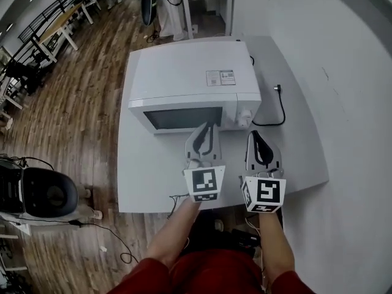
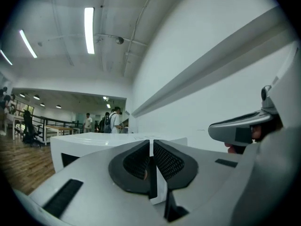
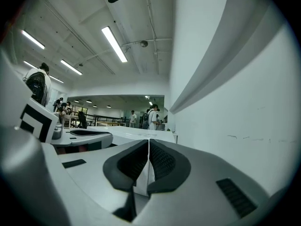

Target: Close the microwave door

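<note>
- The left gripper (image 2: 151,144) has its jaws clenched together at the tips, the dark ribbed pads (image 2: 167,160) meeting with nothing between them.
- The right gripper (image 3: 148,146) is clenched the same way, pads closed on each other and empty.
- In the head view both grippers sit side by side at the centre of the frame, the left one just left of the right one, each carried on a bare forearm (image 1: 174,231) coming up from the bottom edge.
- Both point up the frame towards the microwave (image 1: 190,75). The left gripper's tips lie over the lower edge of its front; the right gripper's tips are just below its right front corner.
- The microwave is white and stands on a white table (image 1: 144,176), in the upper middle of the frame.
- Its door (image 1: 182,117), with a dark window, lies flat against the front, closed.
- A black cable (image 1: 282,110) with a plug (image 1: 277,89) lies on the table to the microwave's right, beside the white wall (image 1: 343,72).
- A wooden floor (image 1: 79,103) fills the left side of the frame.
</note>
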